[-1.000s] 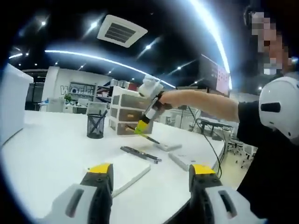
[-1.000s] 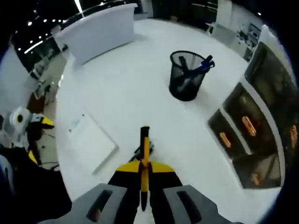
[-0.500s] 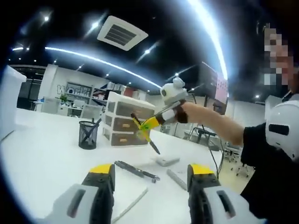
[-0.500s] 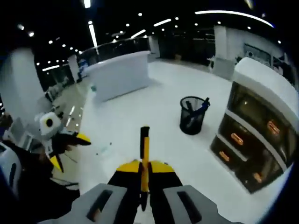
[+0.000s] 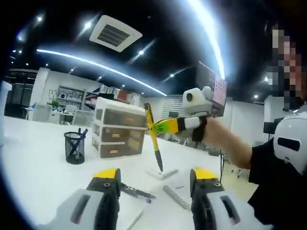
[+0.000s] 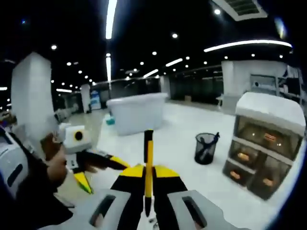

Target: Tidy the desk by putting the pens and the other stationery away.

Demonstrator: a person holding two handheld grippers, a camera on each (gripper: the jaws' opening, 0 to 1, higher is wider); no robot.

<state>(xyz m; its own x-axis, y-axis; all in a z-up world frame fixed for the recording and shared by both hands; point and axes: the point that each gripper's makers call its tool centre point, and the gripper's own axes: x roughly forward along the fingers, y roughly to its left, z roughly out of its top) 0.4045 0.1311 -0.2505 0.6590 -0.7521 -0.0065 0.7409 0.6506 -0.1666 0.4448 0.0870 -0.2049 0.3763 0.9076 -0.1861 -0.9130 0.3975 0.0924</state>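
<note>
Fingers of the right gripper [image 6: 148, 179] are closed tight on a yellow and black pen [image 6: 148, 167], which stands up between their yellow tips along the middle of the right gripper view. In the left gripper view the same right gripper [image 5: 165, 128] comes in from the right, lifted well above the white worktop [image 5: 33, 158], and the pen [image 5: 153, 136] hangs from it with the dark tip pointing down (the tip is above a small white flat thing [image 5: 161, 173], not touching it).

The left gripper [image 5: 153, 191] has its fingers wide apart, with nothing between them. Just beyond them, on the worktop, lie dark pens [image 5: 136, 191] and a grey stick-like thing [image 5: 175, 198]; what it is, I cannot tell.

Farther away stands a black mesh pen cup [image 5: 74, 147] with a few pens inside, and just beside it a white drawer unit [image 5: 117, 127] with three brown see-through drawers. In the right gripper view the pen cup [image 6: 205, 148] is also beside the drawer unit [image 6: 264, 143], to the right of the held pen, and the left gripper [image 6: 91, 167] appears at the left in a person's hand [image 6: 55, 167].
</note>
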